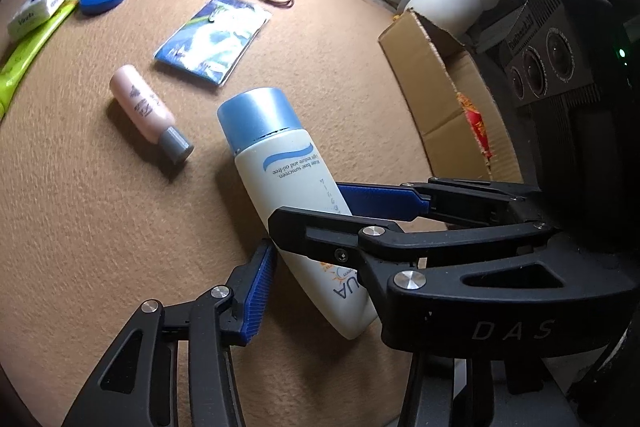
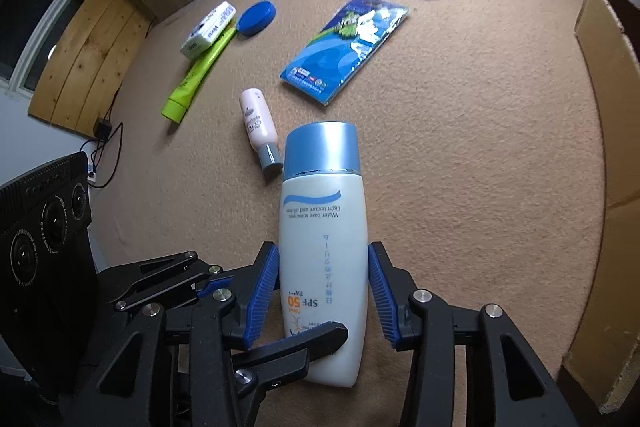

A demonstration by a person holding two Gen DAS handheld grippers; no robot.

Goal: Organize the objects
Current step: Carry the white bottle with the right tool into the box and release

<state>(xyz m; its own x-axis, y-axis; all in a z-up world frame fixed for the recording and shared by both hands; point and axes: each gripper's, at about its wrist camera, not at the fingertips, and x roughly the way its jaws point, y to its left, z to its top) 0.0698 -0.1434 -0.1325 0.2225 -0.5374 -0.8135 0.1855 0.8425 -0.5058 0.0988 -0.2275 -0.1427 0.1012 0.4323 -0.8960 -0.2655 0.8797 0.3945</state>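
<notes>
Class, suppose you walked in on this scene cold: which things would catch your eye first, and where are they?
First, the white sunscreen bottle with its blue cap, dead centre, flanked by both the right claw and the left claw. Next, the pink bottle lying just behind it on the tan carpet, and the cardboard box at the right.

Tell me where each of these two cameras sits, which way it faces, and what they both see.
Left wrist: on the left gripper, looking along its fingers over the carpet toward the cardboard box; the right gripper crosses in front.
Right wrist: on the right gripper, facing the carpet's far edge; the left gripper enters from the left.
Shared: the sunscreen bottle between both grippers' fingers, the pink bottle, the blue packet.
</notes>
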